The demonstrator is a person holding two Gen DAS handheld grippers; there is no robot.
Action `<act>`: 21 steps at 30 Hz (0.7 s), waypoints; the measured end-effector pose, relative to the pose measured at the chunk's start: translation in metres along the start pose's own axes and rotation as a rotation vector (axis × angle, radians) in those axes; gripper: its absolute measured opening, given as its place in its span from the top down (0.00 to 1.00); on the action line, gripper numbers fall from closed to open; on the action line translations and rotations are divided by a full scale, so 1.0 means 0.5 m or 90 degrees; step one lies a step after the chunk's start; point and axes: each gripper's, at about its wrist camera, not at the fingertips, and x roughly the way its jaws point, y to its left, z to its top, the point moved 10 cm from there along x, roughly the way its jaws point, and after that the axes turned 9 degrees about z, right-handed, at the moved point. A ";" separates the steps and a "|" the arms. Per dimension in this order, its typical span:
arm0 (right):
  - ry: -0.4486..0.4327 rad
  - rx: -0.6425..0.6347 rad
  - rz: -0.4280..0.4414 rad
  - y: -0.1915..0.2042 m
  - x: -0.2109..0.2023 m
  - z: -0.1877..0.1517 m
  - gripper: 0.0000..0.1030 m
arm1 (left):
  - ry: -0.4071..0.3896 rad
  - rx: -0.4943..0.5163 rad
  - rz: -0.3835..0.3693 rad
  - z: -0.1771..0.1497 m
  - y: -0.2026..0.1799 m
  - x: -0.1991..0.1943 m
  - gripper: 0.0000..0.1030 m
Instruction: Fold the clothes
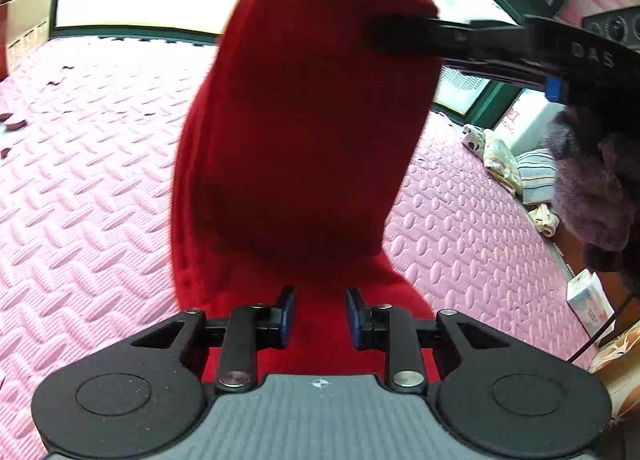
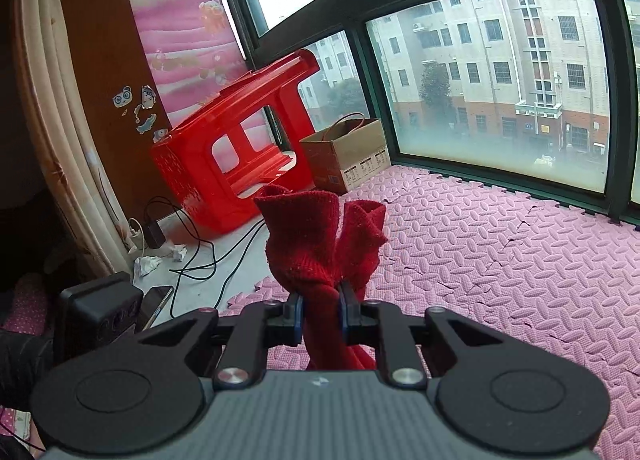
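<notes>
- left wrist view, left → right: pink foam mat (image 1: 80,188) fills the left side, then the red knit garment (image 1: 304,132) hangs down the centre of the frame w/ its long axis basically vertical, top of frame to bottom.
- left gripper (image 1: 321,314) at bottom centre: jaws apart w/ red cloth showing in the gap, pads don't look like they're pinching it. so released imo, cloth just draped in front/under.
- upper right of that view: the right gripper (image 1: 384,36) comes in from the right edge and bites the garment up high.
- right wrist view: red plastic stool (image 2: 240,148) + cardboard box (image 2: 348,156) upper left/centre, mat to the right.
- bottom centre there, right gripper (image 2: 321,310) is clenched on a bunched bit of the garment (image 2: 320,244), fabric sticking up past the tips.
- so the right carries the whole thing; free lower end hangs nearest the left gripper, prob the one to grab next.
</notes>
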 end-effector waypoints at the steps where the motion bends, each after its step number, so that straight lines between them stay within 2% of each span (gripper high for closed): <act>1: 0.002 -0.007 0.001 0.012 -0.008 -0.008 0.85 | 0.002 -0.017 0.006 -0.008 0.016 -0.003 0.72; 7: 0.010 -0.058 0.006 0.084 -0.061 -0.054 0.85 | -0.004 -0.090 0.010 -0.005 0.061 0.006 0.73; 14: 0.023 -0.093 0.018 0.153 -0.107 -0.117 0.85 | -0.020 -0.088 0.050 0.017 0.065 0.015 0.78; 21: 0.064 -0.162 0.024 0.211 -0.117 -0.200 0.85 | -0.018 -0.080 0.085 -0.008 0.105 0.004 0.78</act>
